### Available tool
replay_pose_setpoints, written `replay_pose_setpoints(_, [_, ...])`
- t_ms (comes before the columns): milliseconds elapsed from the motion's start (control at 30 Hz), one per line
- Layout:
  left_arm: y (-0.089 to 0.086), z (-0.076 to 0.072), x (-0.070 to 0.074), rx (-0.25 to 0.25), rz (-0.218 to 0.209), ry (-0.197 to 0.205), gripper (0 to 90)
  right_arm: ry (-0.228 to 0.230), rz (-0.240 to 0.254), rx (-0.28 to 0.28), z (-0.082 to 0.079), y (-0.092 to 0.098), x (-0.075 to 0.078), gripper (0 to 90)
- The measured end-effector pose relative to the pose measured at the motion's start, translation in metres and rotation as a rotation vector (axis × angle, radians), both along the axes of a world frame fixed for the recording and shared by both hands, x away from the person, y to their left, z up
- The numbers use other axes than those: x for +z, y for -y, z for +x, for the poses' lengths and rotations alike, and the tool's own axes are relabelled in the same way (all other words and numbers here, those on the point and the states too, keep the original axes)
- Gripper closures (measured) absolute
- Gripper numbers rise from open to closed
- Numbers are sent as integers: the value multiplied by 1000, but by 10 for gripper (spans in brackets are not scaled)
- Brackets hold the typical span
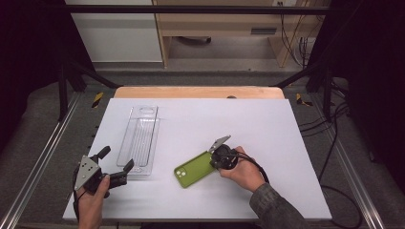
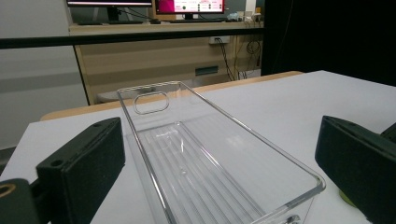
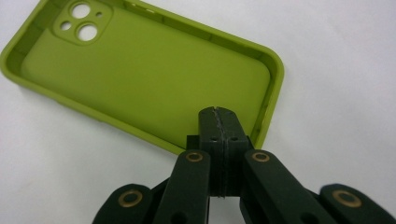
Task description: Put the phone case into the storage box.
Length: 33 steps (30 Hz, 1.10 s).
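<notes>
Two grippers show in the high view: left gripper (image 1: 117,165) spread wide near one clear ribbed plastic bin (image 1: 140,139); right gripper (image 1: 216,153) over one matte green phone case (image 1: 194,170) on the white table (image 1: 267,129).
Left gripper view: the bin's rounded rim sits between wide-apart pads.
Right gripper view: pressed-together jaws overlap the open case's rim, though I cannot tell if they touch it.
</notes>
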<state>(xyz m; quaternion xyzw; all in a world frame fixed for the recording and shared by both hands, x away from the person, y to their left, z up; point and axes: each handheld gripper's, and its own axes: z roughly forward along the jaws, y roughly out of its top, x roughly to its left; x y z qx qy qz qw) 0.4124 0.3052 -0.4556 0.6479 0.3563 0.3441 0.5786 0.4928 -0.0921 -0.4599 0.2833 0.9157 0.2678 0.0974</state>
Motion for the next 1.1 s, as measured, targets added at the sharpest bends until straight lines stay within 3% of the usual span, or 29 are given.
replay_pose_setpoints(1100, [2, 0, 0, 2, 10, -4, 12, -32, 42, 57, -44, 3, 1, 900])
